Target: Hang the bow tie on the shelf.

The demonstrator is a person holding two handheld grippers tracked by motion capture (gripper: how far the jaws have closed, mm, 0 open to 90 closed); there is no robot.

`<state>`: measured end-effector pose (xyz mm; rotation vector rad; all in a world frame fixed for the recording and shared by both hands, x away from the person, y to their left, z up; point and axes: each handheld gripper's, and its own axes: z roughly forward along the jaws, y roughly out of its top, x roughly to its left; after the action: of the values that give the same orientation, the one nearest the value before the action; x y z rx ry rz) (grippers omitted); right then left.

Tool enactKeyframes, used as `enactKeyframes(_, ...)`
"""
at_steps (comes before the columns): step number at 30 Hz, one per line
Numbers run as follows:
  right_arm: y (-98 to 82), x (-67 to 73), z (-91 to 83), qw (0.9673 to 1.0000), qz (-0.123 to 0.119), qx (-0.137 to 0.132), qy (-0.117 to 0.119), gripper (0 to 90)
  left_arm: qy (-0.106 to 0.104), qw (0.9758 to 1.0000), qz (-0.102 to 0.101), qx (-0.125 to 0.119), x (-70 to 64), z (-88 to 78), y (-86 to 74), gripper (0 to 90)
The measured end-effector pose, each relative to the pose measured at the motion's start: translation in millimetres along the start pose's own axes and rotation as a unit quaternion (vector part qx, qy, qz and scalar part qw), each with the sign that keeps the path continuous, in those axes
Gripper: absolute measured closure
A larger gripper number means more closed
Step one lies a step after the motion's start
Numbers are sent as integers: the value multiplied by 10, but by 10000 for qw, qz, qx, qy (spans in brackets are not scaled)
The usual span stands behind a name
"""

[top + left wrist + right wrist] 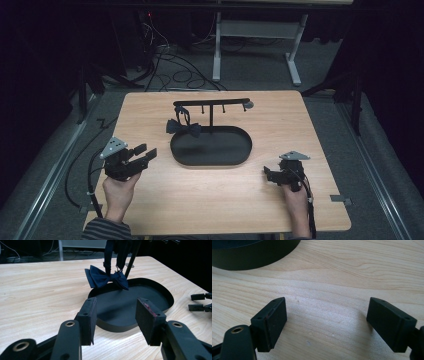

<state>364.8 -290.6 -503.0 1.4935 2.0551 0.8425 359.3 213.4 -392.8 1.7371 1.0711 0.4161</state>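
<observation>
A dark blue bow tie (183, 128) (106, 277) hangs by its strap from the left end of a black T-shaped rack (212, 104). The rack rises from a black oval tray (211, 146) (130, 307) at mid-table. My left gripper (143, 152) (116, 317) is held left of the tray, open, nothing between its jaws, pointing toward the tray and bow tie. My right gripper (268, 175) (325, 323) rests low over the wood right of the tray, open wide and empty. The tray's rim (249, 255) lies ahead of it at upper left.
The wooden table (225, 200) has bare wood in front of the tray and on both sides. Small hooks hang along the rack's crossbar. The right gripper (200, 303) appears far right in the left gripper view. Cables and a desk frame (257, 45) lie on the floor behind.
</observation>
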Motion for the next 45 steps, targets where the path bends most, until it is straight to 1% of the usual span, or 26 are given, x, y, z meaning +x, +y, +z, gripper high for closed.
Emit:
enactKeyframes(3, 0, 0, 0, 10000, -1, 0, 0, 176, -23, 10000, -27, 31, 9, 2, -33, 521)
enactKeyframes(12, 0, 0, 0, 10000, -3, -1, -2, 176, -22, 9998, -205, 40, 58, -27, -145, 519)
enactKeyframes(17, 0, 0, 0, 10000, 0, 0, -1, 176, -10, 9996, -249, 118, 79, -13, -190, 518)
enactKeyframes(26, 0, 0, 0, 10000, -2, 0, 0, 176, 13, 9995, -269, 140, 75, -15, -248, 518)
enactKeyframes(35, 0, 0, 0, 10000, 0, 0, 0, 176, 20, 9993, -339, 142, 90, -36, -297, 517)
enactKeyframes(45, 0, 0, 0, 10000, -1, 0, -1, 176, 19, 9989, -415, 237, 115, 4, -378, 516)
